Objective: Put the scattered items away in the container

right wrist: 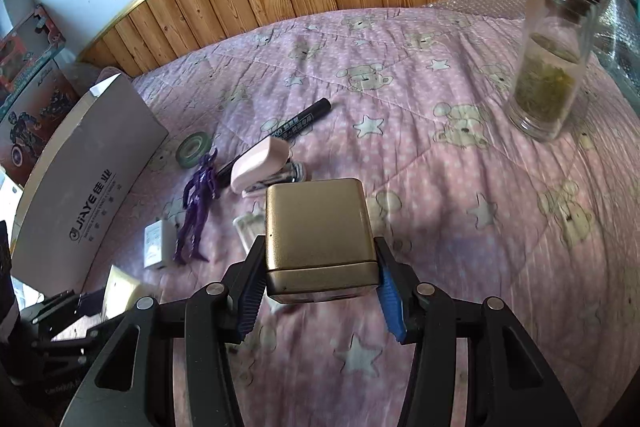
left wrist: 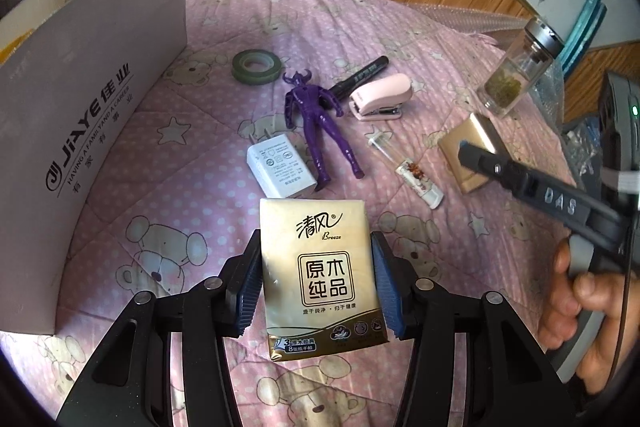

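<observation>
Now L tongs (left wrist: 316, 287) grip tissue pack (left wrist: 320, 275), R tongs (right wrist: 320, 291) grip gold tin (right wrist: 318, 231); figure (left wrist: 320, 123), charger (left wrist: 278, 169) ahead.

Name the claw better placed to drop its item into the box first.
Left. The left claw already grips the tissue pack right beside the cardboard box; the right claw, holding the gold tin, is farther away.

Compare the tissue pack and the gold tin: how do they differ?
The tissue pack is flat, soft and printed with writing; the gold tin is a plain, rigid, blocky box. The left gripper holds the pack, the right gripper the tin. Both are golden.
</observation>
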Action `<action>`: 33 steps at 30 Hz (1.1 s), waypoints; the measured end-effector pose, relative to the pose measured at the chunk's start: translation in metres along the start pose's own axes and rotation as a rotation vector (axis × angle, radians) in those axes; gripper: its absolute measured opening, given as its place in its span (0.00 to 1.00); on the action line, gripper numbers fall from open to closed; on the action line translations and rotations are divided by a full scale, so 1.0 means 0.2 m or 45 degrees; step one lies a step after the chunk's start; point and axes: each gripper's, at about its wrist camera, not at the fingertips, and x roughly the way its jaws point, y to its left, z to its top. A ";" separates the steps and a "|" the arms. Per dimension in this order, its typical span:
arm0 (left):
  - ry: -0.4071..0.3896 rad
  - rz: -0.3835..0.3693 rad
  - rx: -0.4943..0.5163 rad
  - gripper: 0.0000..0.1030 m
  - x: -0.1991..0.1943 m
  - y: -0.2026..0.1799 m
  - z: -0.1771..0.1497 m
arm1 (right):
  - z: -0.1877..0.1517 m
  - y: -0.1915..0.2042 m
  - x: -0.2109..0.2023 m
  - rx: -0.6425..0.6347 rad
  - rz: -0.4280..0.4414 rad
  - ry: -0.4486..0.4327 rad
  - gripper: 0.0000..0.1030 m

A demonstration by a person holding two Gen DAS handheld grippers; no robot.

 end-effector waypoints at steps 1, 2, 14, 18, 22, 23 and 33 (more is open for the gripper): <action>-0.003 -0.007 0.001 0.51 -0.01 0.00 0.00 | -0.02 0.01 -0.02 0.007 -0.002 0.000 0.50; -0.010 -0.012 0.001 0.51 -0.03 -0.01 0.00 | -0.05 0.01 -0.03 0.017 -0.002 0.002 0.50; -0.076 -0.060 0.001 0.51 -0.20 -0.02 0.03 | -0.33 0.15 -0.15 0.041 -0.017 0.052 0.50; -0.097 -0.057 -0.006 0.51 -0.26 0.00 0.03 | -0.39 0.22 -0.18 0.017 -0.017 0.066 0.50; -0.122 -0.059 -0.007 0.51 -0.32 0.00 0.04 | -0.42 0.29 -0.23 -0.009 -0.010 0.067 0.50; -0.128 -0.062 -0.006 0.51 -0.33 0.01 0.04 | -0.42 0.31 -0.24 -0.016 -0.009 0.067 0.50; -0.192 -0.098 -0.021 0.51 -0.49 0.05 0.04 | -0.45 0.51 -0.35 -0.081 0.011 0.038 0.50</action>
